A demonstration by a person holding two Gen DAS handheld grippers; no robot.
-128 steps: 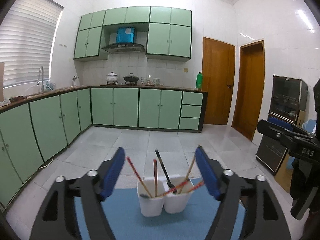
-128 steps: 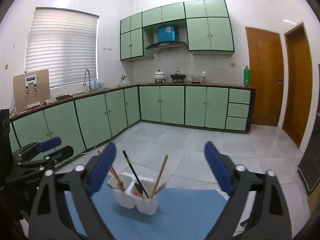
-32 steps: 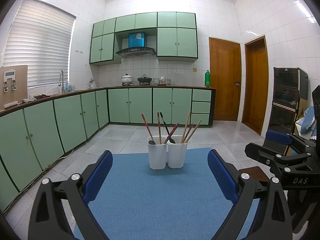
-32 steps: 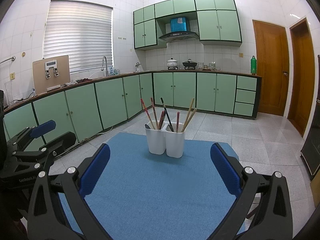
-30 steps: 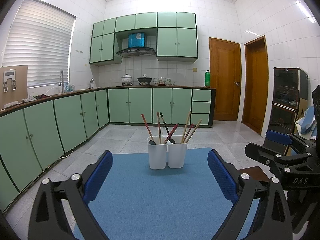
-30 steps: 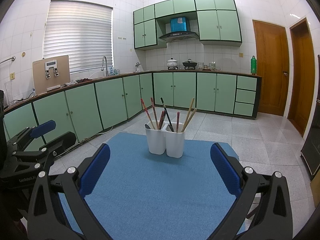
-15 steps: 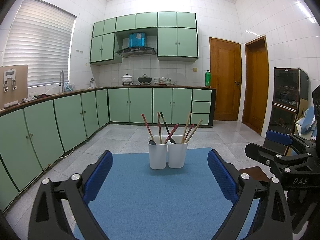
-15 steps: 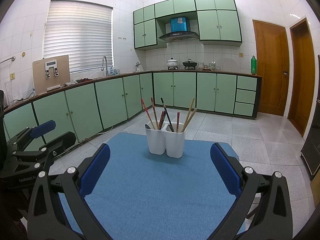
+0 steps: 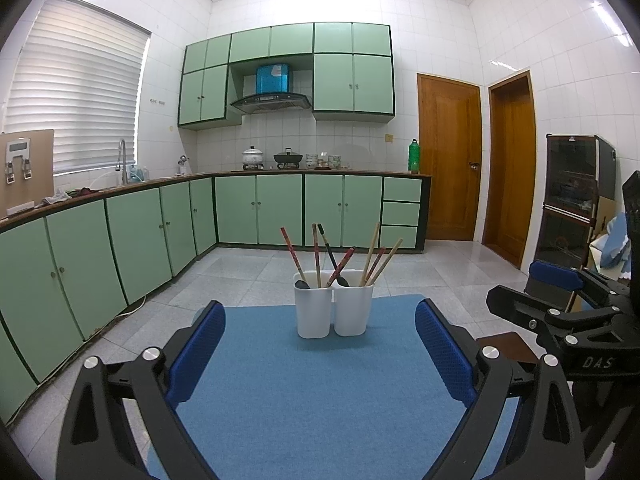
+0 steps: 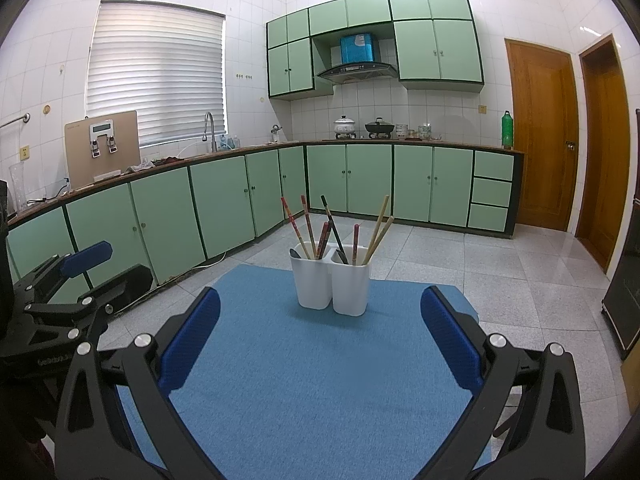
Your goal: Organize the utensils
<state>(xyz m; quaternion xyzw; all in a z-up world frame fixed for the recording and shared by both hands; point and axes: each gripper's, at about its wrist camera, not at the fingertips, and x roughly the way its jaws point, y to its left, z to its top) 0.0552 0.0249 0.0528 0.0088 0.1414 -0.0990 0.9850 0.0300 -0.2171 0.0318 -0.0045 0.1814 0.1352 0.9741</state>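
Left wrist view: I see left gripper [image 9: 320,348] spread wide, empty, at frame bottom; right gripper [image 10: 320,340] likewise. Blue felt mat [image 9: 320,392]. Frame centre: twin white plastic cups [image 9: 334,310], chopsticks [image 9: 376,254] and spoons [image 9: 302,283] upright, fanning outward.

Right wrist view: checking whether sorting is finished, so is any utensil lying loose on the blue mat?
No, the blue mat is bare around the white holder, which holds every visible utensil upright.

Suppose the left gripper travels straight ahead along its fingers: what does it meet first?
Probably the white utensil holder, which stands between the open left gripper fingers' line on the blue mat; depth is uncertain.
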